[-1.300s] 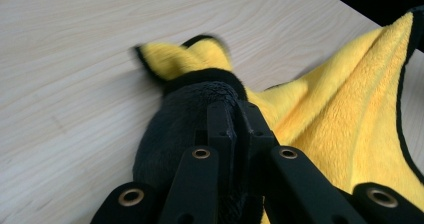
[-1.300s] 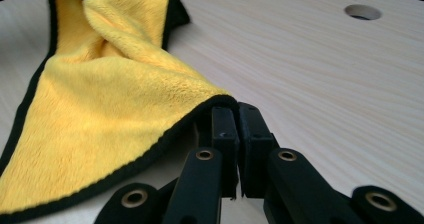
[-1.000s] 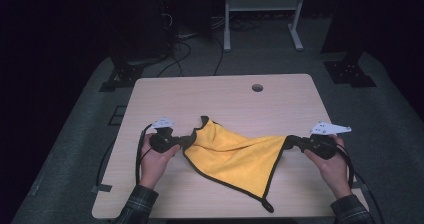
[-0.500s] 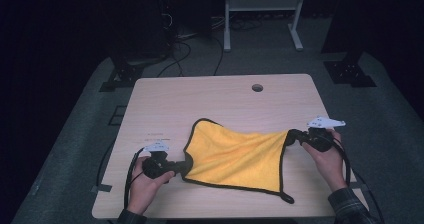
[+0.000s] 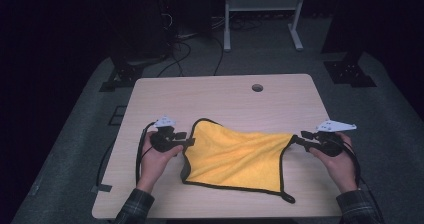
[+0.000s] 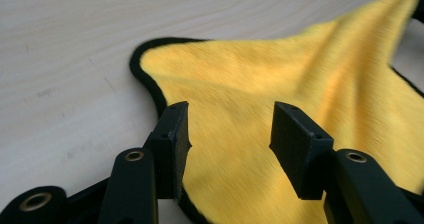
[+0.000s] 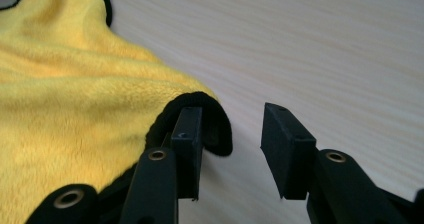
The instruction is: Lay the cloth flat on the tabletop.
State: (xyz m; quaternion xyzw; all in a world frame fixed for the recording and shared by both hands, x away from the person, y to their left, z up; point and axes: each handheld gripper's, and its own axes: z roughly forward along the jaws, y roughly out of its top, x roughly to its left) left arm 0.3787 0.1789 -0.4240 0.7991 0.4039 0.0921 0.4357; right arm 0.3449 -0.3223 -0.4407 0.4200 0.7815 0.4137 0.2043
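The yellow cloth (image 5: 235, 156) is now laid out nearly flat on the bench (image 5: 220, 91), towards its near edge, between the two hands. A second ago it was bunched and pulled taut between the grippers, with one corner trailing towards the near edge; since then it has been drawn out wider and settled on the wood, and its far left corner (image 6: 145, 59) lies rounded and flat.

The jaws of both grippers have just been opening. In the left gripper view, the left gripper (image 6: 230, 129) is seen released, its jaws standing apart over the cloth's black-bound edge, with yellow pile showing between them but not pinched. In the right gripper view, the right gripper (image 7: 232, 144) is likewise released: the cloth's right corner (image 7: 210, 119) curls against the inner face of one jaw, while the other jaw stands clear over bare wood, so nothing is clamped.

From this it is judged that the spreading step is finished and the cloth has been let go on the bench. A ridge is still seen running across the middle of the cloth, and the near right corner (image 5: 287, 198) tapers to a point close to the bench's edge, so some smoothing or a fresh grasp for folding is probably called for next.
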